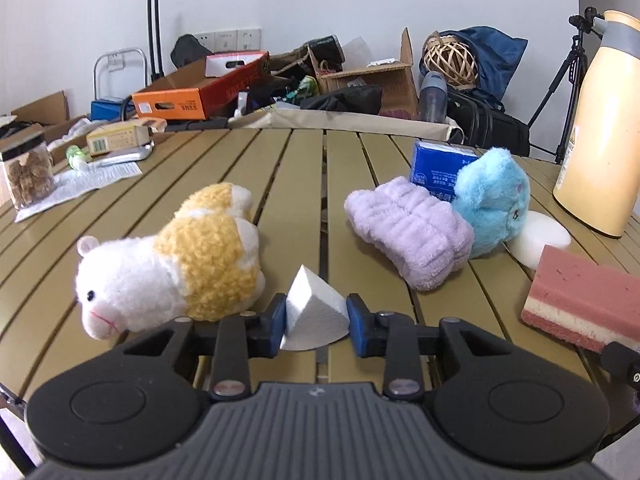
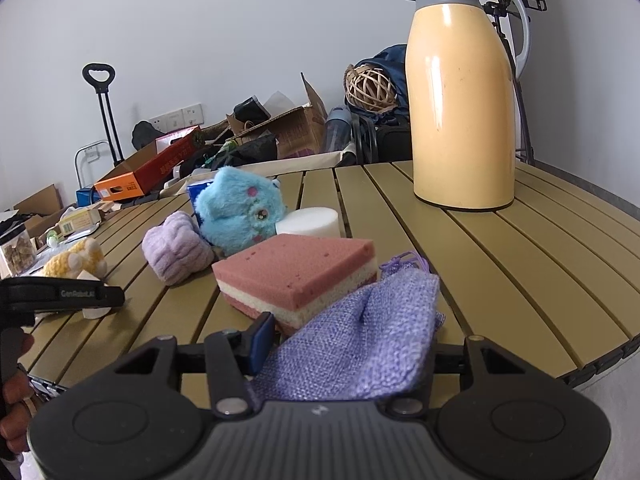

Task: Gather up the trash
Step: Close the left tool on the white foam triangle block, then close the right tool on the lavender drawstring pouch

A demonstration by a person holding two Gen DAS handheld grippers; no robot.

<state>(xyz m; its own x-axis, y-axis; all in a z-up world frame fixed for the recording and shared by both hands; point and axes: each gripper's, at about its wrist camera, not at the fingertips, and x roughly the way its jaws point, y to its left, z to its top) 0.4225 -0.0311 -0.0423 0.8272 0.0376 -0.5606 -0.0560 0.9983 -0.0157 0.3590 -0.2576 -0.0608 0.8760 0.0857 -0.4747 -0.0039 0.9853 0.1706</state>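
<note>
We see the left gripper [image 1: 316,322] with fingers closed on a white foam wedge [image 1: 310,312] resting on the slatted tabletop [image 1: 304,184]; the right gripper [image 2: 344,354] clasps a purple burlap pouch [image 2: 360,336] beside a pink sponge [image 2: 296,276].

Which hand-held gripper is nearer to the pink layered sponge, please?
Right. The right hand-held gripper, holding a purple burlap pouch, sits just in front of the pink layered sponge. The left hand-held gripper grips a white foam wedge farther left.

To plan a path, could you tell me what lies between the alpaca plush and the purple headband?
Only bare table slats, seen in the left wrist view.
</note>
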